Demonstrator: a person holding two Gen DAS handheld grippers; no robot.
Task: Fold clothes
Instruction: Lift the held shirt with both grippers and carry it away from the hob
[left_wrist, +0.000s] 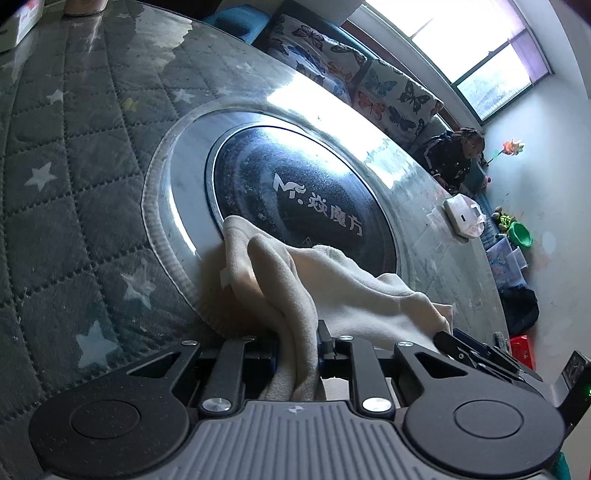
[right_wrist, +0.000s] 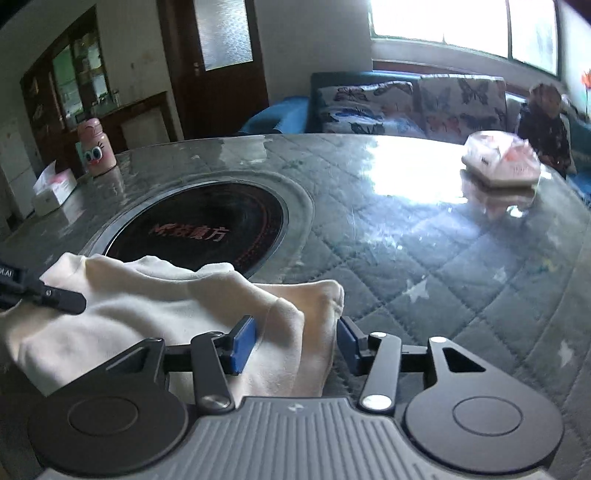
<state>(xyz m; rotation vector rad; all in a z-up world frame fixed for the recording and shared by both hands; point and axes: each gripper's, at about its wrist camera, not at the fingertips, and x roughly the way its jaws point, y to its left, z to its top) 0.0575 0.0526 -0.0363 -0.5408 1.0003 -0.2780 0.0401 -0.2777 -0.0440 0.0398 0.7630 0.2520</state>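
Observation:
A cream garment (left_wrist: 351, 280) lies bunched on the glass-topped table (left_wrist: 92, 184), one corner over the rim of the built-in cooker. In the left wrist view my left gripper (left_wrist: 295, 343) is shut on a thick fold of it. In the right wrist view the same garment (right_wrist: 147, 306) spreads to the left, and one fold of it stands between the blue pads (right_wrist: 243, 343) of my right gripper (right_wrist: 297, 343). Those jaws stand apart, with a small gap at the right pad. A black finger (right_wrist: 59, 297) of the left gripper rests on the cloth at the left edge.
The round black cooker plate (right_wrist: 199, 225) sits in the table's middle. A tissue pack (right_wrist: 502, 162) lies at the far right, and a pink bottle (right_wrist: 95, 147) and a white box (right_wrist: 51, 192) at the far left. A person (left_wrist: 454, 155) sits on the sofa beyond.

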